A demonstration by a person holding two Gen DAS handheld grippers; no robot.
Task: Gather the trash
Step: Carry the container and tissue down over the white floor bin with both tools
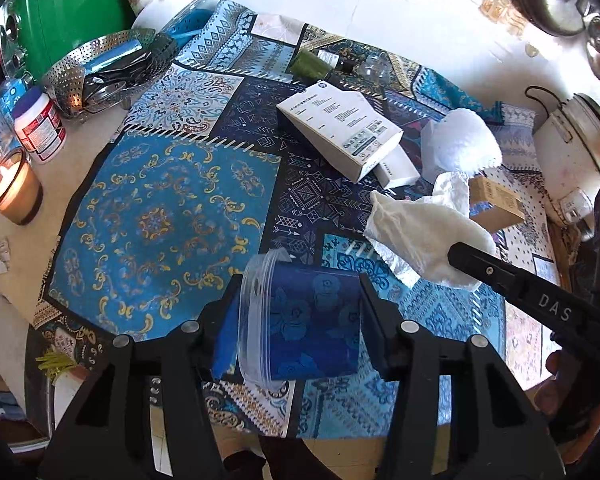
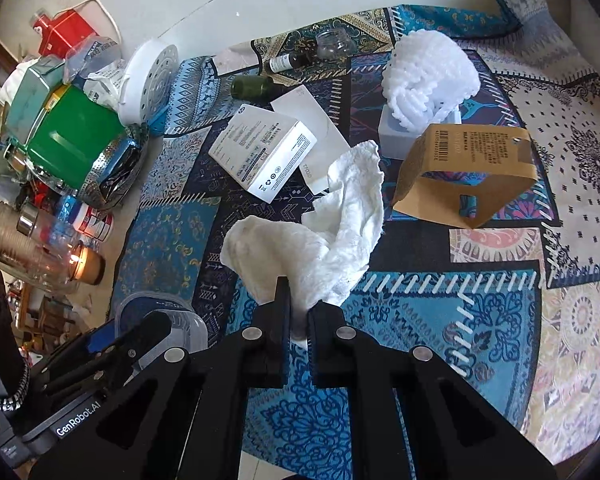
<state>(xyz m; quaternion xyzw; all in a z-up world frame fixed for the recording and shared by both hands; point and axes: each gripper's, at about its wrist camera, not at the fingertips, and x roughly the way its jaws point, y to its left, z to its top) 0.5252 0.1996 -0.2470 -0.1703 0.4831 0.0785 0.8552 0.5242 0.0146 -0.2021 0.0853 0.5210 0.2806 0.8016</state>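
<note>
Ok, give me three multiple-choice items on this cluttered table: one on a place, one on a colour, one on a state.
1. Where is the brown cardboard sleeve?
A. inside the steamer basket
B. on the patterned cloth, by the white foam netting
C. in the left claw

2. What colour is the big tin beside the steamer basket?
A. green
B. yellow
C. black

3. What is the right claw doing?
A. hanging open
B. shut on a bottle
C. shut on the crumpled paper towel

Answers: 1 B, it sits on the cloth near the netting. 2 A, the tin is green. 3 C, the towel is pinched between its fingers.
</note>
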